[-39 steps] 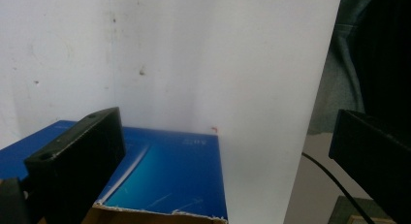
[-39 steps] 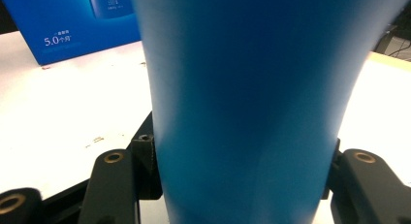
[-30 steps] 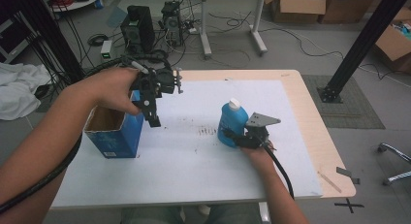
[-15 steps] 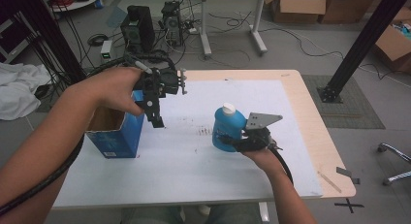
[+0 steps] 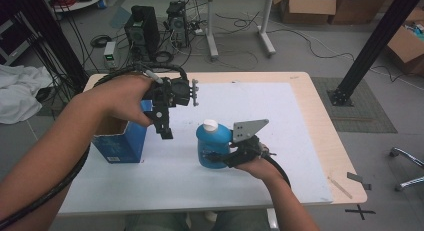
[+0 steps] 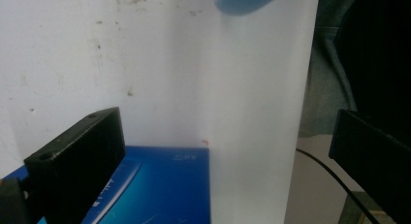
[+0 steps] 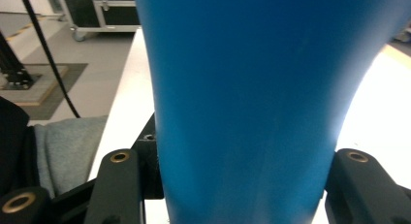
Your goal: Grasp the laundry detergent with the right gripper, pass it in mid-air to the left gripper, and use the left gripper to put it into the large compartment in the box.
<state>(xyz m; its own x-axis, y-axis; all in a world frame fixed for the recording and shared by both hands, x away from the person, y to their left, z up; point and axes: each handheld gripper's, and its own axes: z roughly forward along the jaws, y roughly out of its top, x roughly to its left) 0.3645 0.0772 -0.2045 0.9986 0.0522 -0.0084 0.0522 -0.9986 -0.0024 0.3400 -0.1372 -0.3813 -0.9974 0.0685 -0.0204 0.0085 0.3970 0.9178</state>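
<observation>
A blue bottle [image 5: 212,146] with a white cap [image 5: 210,125] hangs a little above the white table sheet [image 5: 285,116], and my right gripper [image 5: 218,159] is shut on its lower body. In the right gripper view the bottle [image 7: 247,98] stands between the two black fingers [image 7: 118,185], which press on its sides. My left gripper [image 5: 164,127] hovers beside the open blue box [image 5: 122,143], pointing down, jaws open and holding nothing. The left gripper view looks down past the wide-apart fingers [image 6: 77,156] at the box's blue side [image 6: 160,185] and the bottle's underside [image 6: 247,0].
The wooden table edge [image 5: 345,176] borders the white sheet on the right. Behind the table the floor holds computer towers [image 5: 145,26], cables and a second desk's legs [image 5: 212,26]. A black frame post [image 5: 370,46] stands at the right.
My right gripper has carried the blue bottle up and to the left, closer to the blue box. The left gripper has stayed by the box.
</observation>
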